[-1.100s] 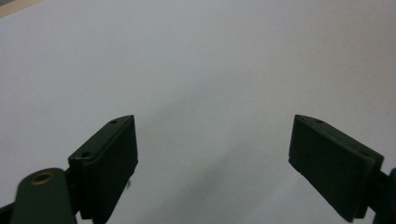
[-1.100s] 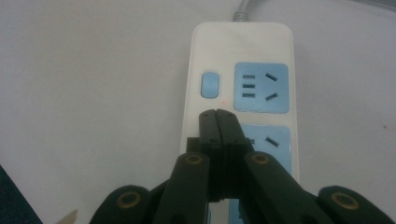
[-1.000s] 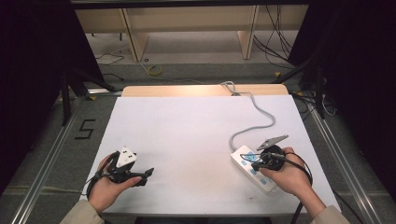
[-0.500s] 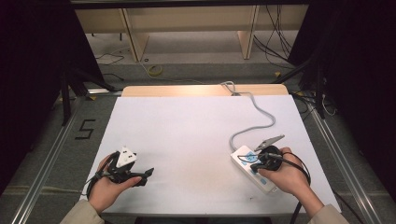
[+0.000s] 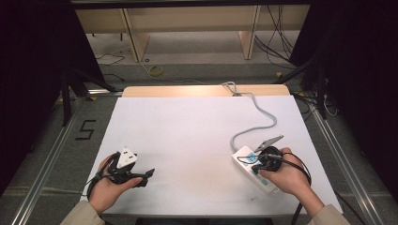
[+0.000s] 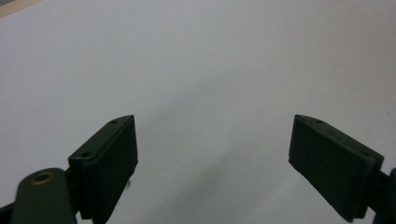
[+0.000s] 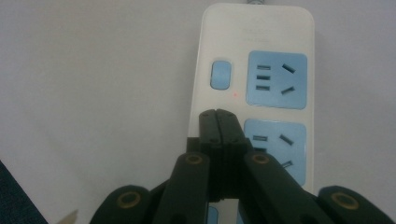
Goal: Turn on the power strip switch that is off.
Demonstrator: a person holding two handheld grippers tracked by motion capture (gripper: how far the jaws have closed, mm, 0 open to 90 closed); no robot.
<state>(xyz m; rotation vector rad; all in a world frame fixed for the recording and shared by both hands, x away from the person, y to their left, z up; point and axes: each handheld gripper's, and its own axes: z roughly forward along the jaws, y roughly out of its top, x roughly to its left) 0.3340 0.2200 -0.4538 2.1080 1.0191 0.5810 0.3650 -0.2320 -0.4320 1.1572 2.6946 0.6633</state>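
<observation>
A: Where does the right gripper (image 5: 259, 167) sit?

B: Over the power strip (image 5: 254, 169), low on the table (image 5: 197, 136). The right hand (image 5: 285, 176) holds it there. In the right gripper view its jaws are pressed together, pinching nothing, tips just short of the blue switch (image 7: 221, 74) ahead of them.

A: And the strip itself?

B: It lies flat under and ahead of that gripper (image 7: 225, 125). The white body (image 7: 210, 42) runs away from the tips, with 2 blue sockets (image 7: 277, 79) to the jaws' right, 1 beyond the other. A small red light (image 7: 235, 95) glows between the switch and the tips. Whether the tips touch the casing, I cannot tell.

A: Any lead?

B: A grey cord (image 5: 256, 112) leaves the strip's far end and snakes off to the table's far edge.

A: The left gripper (image 5: 136, 176)?

B: Held in the left hand (image 5: 109, 187), well apart from the strip. Its own view shows the gripper (image 6: 212, 154) with jaws spread wide, bare white tabletop (image 6: 196, 60) between and beyond them.
</observation>
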